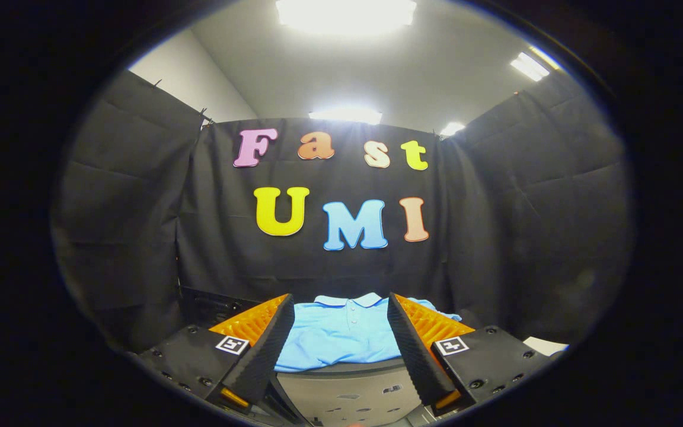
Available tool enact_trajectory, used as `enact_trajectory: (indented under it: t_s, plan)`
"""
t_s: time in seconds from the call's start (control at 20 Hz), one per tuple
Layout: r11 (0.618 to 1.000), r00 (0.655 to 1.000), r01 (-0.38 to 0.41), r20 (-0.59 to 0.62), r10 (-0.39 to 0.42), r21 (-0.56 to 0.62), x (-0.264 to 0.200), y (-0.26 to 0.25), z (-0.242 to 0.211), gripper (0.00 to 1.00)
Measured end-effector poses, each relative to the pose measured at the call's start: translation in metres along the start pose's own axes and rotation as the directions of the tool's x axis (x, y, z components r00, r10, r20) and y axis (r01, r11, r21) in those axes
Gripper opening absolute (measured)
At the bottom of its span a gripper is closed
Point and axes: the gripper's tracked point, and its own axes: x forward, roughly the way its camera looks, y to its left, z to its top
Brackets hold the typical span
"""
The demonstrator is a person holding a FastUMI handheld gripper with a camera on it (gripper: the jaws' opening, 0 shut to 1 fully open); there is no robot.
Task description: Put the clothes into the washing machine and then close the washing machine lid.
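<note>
The gripper point(340, 308) is held with its fingers spread wide and nothing pressed between them. Just ahead, seen through the gap, a light blue polo shirt point(335, 335) is laid flat on a grey surface point(341, 394), collar toward the far black cloth wall point(140, 237).

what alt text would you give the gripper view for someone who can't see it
A folded light blue polo shirt lies just ahead of the open tool, seen in the gap between its two spread fingers, neither touching it. The shirt rests on a grey surface, with black cloth walls behind and bright ceiling lights above.
</note>
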Motion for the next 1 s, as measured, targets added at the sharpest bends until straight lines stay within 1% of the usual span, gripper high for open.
enact_trajectory:
  t_s: [0.5, 0.65, 1.0]
  plan:
    - [0.999, 0.988, -0.036, -0.153, 0.036, 0.001, 0.089, -0.009, -0.034, 0.98]
    - [0.998, 0.974, -0.055, -0.218, 0.056, 0.011, 0.112, -0.012, -0.051, 0.98]
    - [0.995, 0.942, -0.095, -0.325, 0.087, -0.009, 0.158, -0.022, -0.079, 0.98]
